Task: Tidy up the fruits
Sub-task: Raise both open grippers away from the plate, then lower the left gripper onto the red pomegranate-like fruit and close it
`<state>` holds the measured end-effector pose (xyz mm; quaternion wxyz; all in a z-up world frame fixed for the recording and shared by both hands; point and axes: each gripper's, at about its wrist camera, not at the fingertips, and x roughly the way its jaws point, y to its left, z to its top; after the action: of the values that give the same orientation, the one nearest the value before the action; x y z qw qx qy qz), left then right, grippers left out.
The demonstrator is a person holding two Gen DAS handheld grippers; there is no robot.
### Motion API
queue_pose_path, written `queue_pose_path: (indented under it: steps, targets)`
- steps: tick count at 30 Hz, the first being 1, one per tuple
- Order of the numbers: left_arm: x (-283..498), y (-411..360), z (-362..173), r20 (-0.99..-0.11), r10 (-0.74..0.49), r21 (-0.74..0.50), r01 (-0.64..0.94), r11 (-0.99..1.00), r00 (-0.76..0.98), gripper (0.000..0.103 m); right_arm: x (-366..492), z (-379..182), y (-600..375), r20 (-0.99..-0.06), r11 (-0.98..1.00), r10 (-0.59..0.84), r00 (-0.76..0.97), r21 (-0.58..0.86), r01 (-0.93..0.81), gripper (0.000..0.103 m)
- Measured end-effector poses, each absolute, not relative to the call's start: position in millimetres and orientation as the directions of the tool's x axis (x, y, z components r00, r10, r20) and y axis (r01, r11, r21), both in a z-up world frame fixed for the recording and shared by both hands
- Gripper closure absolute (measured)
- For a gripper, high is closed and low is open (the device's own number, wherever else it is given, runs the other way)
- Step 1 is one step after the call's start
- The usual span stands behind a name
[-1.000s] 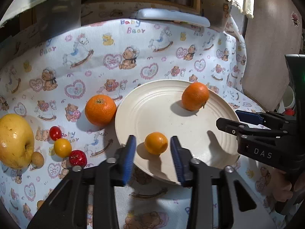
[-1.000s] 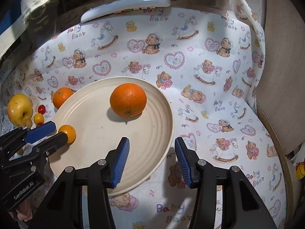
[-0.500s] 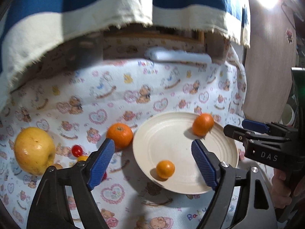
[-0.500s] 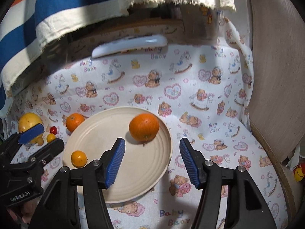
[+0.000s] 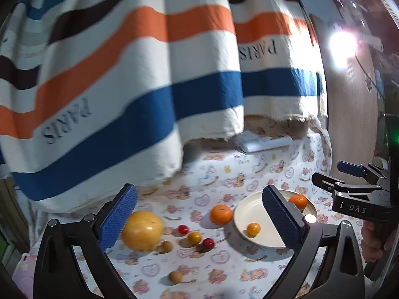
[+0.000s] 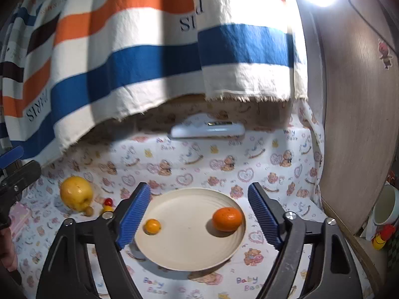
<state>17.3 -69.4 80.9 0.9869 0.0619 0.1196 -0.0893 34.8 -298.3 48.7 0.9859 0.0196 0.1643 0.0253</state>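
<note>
Now the orange (image 5: 221, 214) lies on the cloth beside the plate (image 5: 249, 211), near 1 o'clock from the left gripper (image 5: 199, 220). Both the left and right gripper (image 6: 199, 214) are spread wide, holding nothing.

A home: teddy-bear tablecloth (image 6: 261, 159), striped "PARIS" curtain (image 6: 149, 57), remote control (image 6: 208, 129), and mug (image 6: 385, 208).

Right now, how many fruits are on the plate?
2. A big orange sits on the right side of the plate, and a small orange sits near its left edge. Nothing seems hidden there.
</note>
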Motion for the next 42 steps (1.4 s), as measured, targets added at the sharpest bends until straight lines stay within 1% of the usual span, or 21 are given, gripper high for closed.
queue_pose_path:
  steps: [5, 8, 10, 13, 15, 17, 21, 24, 28, 33, 35, 37, 42]
  targets:
    - [-7, -31, 87, -0.219, -0.13, 0.053, 0.145, 0.988, 0.967, 0.001, 19, 60, -281, -0.296, 0.996, 0.087, 0.951, 0.06, -0.072, 0.018]
    - [-15, -15, 80, -0.212, -0.102, 0.051, 0.115, 0.992, 0.972, 0.001, 11, 65, -270, -0.281, 0.993, 0.106, 0.954, 0.078, -0.088, 0.017]
    - [-19, -9, 74, -0.215, -0.085, 0.062, 0.101, 0.993, 0.973, 0.001, 7, 67, -261, -0.27, 0.992, 0.113, 0.956, 0.087, -0.093, 0.014]
    - [-22, 0, 64, -0.238, -0.078, 0.065, 0.096, 0.993, 0.968, 0.001, 5, 67, -248, -0.262, 0.99, 0.125, 0.957, 0.097, -0.103, 0.013]
    - [-21, 4, 58, -0.278, -0.061, 0.061, 0.081, 0.995, 0.959, 0.001, 5, 66, -240, -0.264, 0.989, 0.135, 0.955, 0.096, -0.113, 0.013]
    - [-17, 10, 50, -0.339, -0.062, 0.041, 0.081, 0.996, 0.939, 0.001, 6, 64, -233, -0.265, 0.989, 0.139, 0.954, 0.091, -0.119, 0.013]
    - [-11, 17, 36, -0.397, -0.068, 0.014, 0.08, 0.997, 0.915, 0.001, 8, 53, -223, -0.272, 0.987, 0.151, 0.95, 0.094, -0.13, 0.013]
    - [-4, 20, 25, -0.426, -0.054, 0.009, 0.064, 0.998, 0.903, 0.001, 11, 42, -218, -0.294, 0.986, 0.16, 0.942, 0.089, -0.14, 0.013]
    - [9, 24, 10, -0.525, -0.069, -0.019, 0.07, 0.997, 0.848, 0.001, 12, 28, -211, -0.316, 0.984, 0.175, 0.932, 0.065, -0.163, 0.013]
    - [19, 25, -9, -0.619, -0.073, -0.027, 0.072, 0.997, 0.782, 0.001, 11, 16, -202, -0.352, 0.977, 0.212, 0.911, 0.043, -0.21, 0.013]
    - [23, 23, -16, -0.652, -0.068, -0.021, 0.072, 0.997, 0.755, 0.006, 10, 13, -198, -0.365, 0.974, 0.223, 0.904, 0.038, -0.225, 0.013]
    - [27, 23, -24, -0.687, -0.078, -0.037, 0.073, 0.997, 0.723, 0.015, 10, 10, -194, -0.372, 0.971, 0.229, 0.899, 0.026, -0.237, 0.013]
    - [35, 25, -39, -0.748, -0.141, -0.115, 0.083, 0.99, 0.649, 0.031, 11, 5, -192, -0.387, 0.971, 0.225, 0.894, 0.014, -0.238, 0.013]
